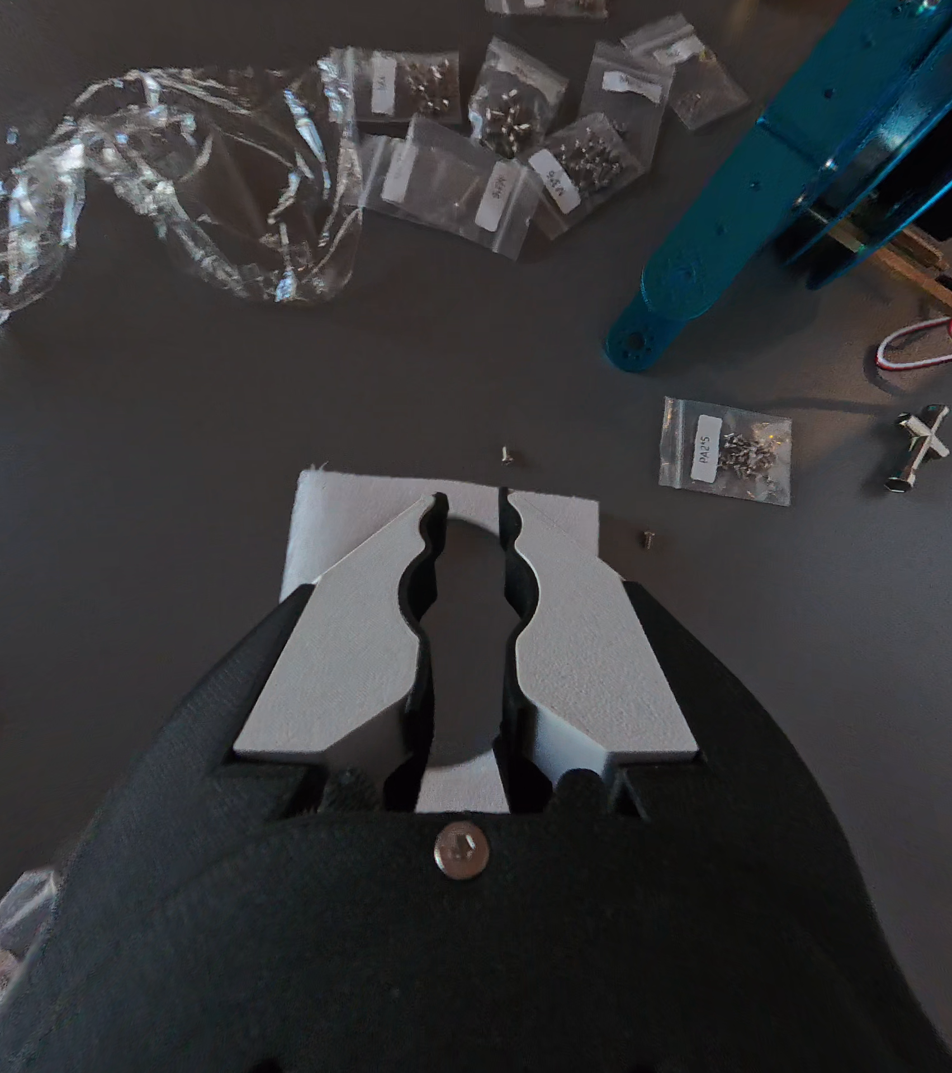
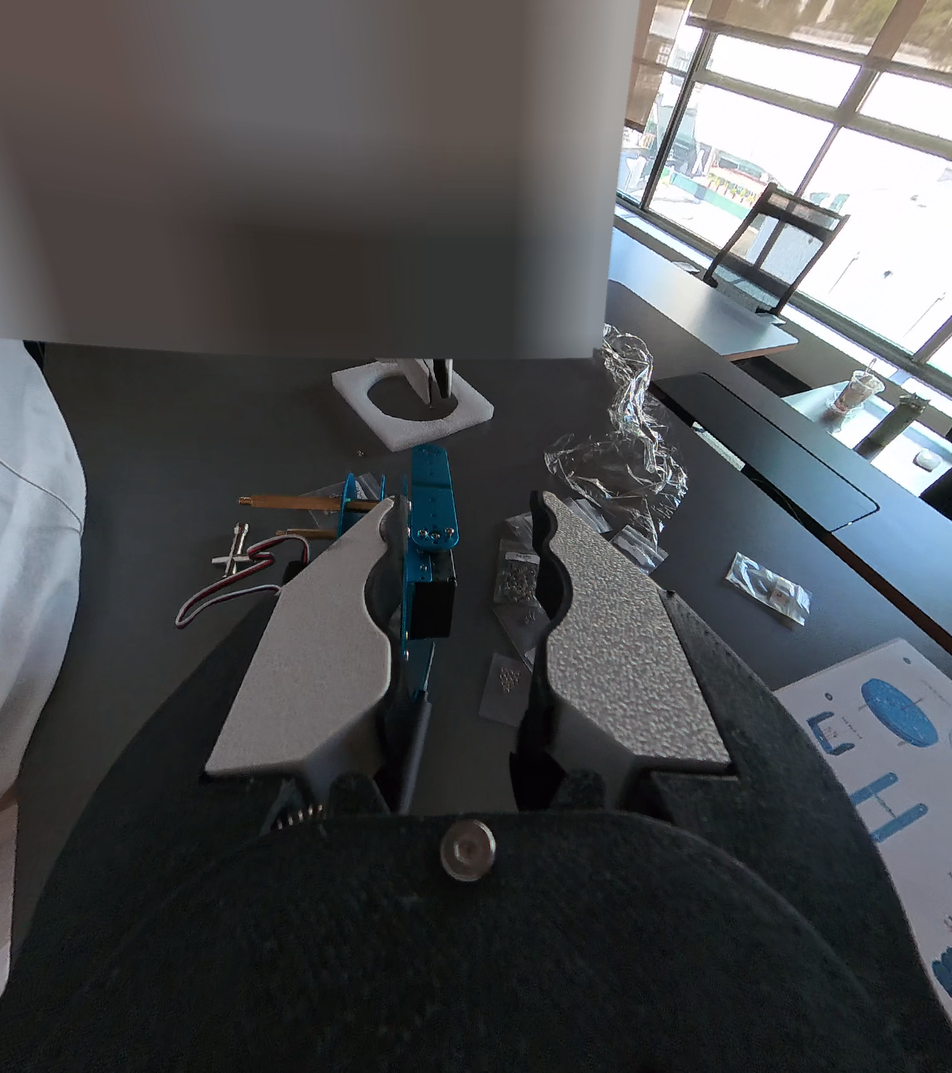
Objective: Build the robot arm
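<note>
- The left hand-held gripper [image 1: 470,499] hovers over a white foam square [image 1: 334,522] on the dark surface [image 1: 171,406], its jaws narrowly apart and empty, tips at the square's round hole.
- The right hand-held gripper [image 2: 464,502] stands wide open around a partly built blue metal assembly [image 2: 424,557], which rests on the surface just beside its left finger.
- Two loose screws [image 1: 506,454] lie near the foam; sealed screw bags [image 1: 491,139], a cross wrench [image 1: 920,444] and a printed sheet [image 2: 897,813] lie around.
</note>
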